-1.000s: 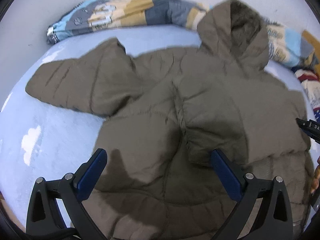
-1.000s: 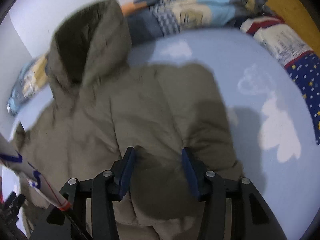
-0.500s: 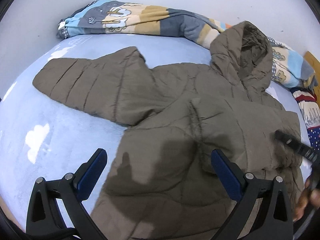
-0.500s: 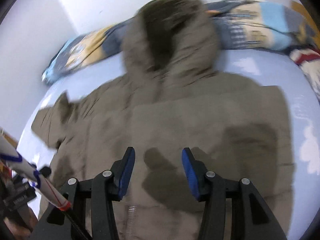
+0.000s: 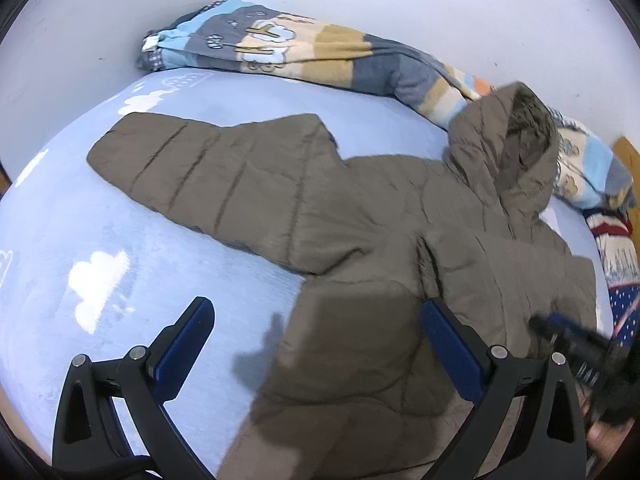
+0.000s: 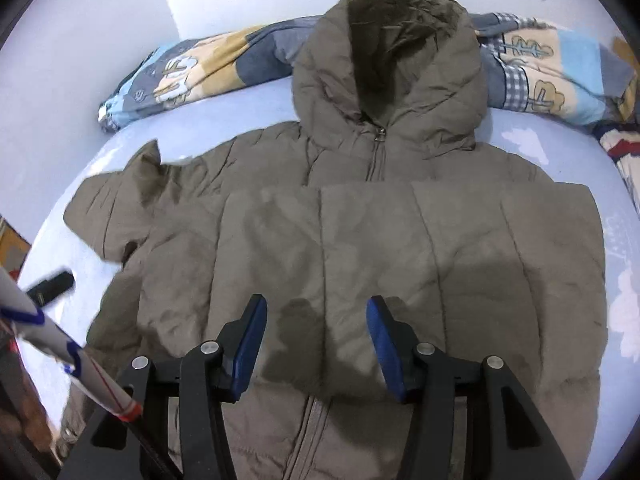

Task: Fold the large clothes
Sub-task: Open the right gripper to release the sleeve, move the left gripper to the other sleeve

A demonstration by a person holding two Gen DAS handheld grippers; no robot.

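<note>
Your jacket (image 6: 360,248) lay on the bed (image 5: 120,240), one sleeve folded across. Left gripper (image 5: 316,344) gaped wide, empty; right gripper (image 6: 316,332) was opening above it, empty.

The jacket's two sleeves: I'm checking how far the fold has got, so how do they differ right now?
The left sleeve lies spread out flat on the bed, away from the body; the right sleeve is folded across the jacket's chest. The left sleeve rests on the sheet; the right one rests on the jacket and covers part of the zip. Both are the same quilted olive-brown fabric.
</note>
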